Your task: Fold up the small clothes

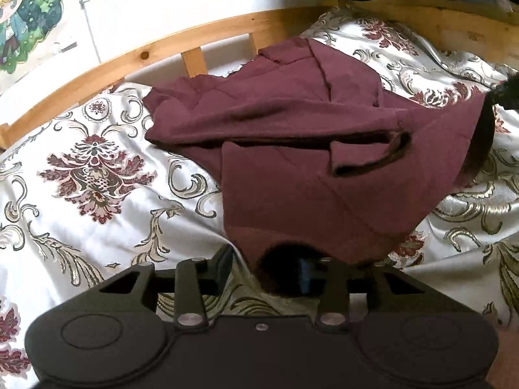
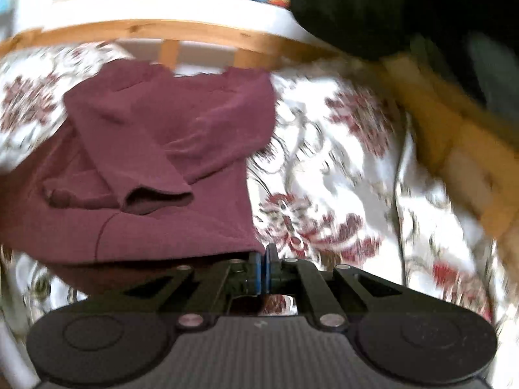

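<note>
While my right claw [image 2: 263, 256] pinches the sweater [image 2: 168, 149] hem on the bedspread [image 2: 340, 149], my left claw [image 1: 264, 265] sits spread under its edge.

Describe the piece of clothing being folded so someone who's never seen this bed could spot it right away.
Start at the wooden bed rail and the white bedspread with its dark red floral pattern. Lying on that spread is a maroon long-sleeved top, one sleeve folded across its body. It is the only plain, single-coloured fabric on the patterned cover.
</note>
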The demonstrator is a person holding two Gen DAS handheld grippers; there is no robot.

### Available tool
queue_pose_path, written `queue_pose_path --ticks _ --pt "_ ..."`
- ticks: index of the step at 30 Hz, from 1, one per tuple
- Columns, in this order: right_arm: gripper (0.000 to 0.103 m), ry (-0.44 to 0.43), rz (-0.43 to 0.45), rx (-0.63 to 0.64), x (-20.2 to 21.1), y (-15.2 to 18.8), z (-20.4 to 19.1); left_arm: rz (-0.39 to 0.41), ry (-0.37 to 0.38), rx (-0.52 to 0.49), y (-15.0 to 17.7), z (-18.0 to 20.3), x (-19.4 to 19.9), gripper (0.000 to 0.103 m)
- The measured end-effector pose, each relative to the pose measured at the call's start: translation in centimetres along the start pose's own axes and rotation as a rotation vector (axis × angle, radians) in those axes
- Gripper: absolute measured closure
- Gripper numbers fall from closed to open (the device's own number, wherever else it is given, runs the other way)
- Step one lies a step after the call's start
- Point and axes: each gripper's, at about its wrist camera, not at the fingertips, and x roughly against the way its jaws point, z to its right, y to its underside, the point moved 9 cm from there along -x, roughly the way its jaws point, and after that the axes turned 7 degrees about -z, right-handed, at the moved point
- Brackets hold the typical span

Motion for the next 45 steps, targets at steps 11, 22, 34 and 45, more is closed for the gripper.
queue_pose_path --ticks 11,22,34,45 --pt "0.076 0.033 -0.013 0.037 -0.7 0.7 -0.7 -0.01 0.043 0.029 -0.3 0.3 -0.7 0.046" --pt "0.1 0.071 0.154 0.175 2.2 -0.7 -3.5 -0.002 0.083 0.225 -1.1 -2.1 -1.2 0.098" --pt "0.101 -0.149 -0.037 -0.316 3.4 1.8 1.6 0.121 -0.055 -0.109 -2.0 -5.2 5.1 0.098" --pt "0.067 -0.144 -0.215 -0.405 0.8 4.7 2.7 0.074 0.214 -0.158 0.9 -0.5 3.3 0.095"
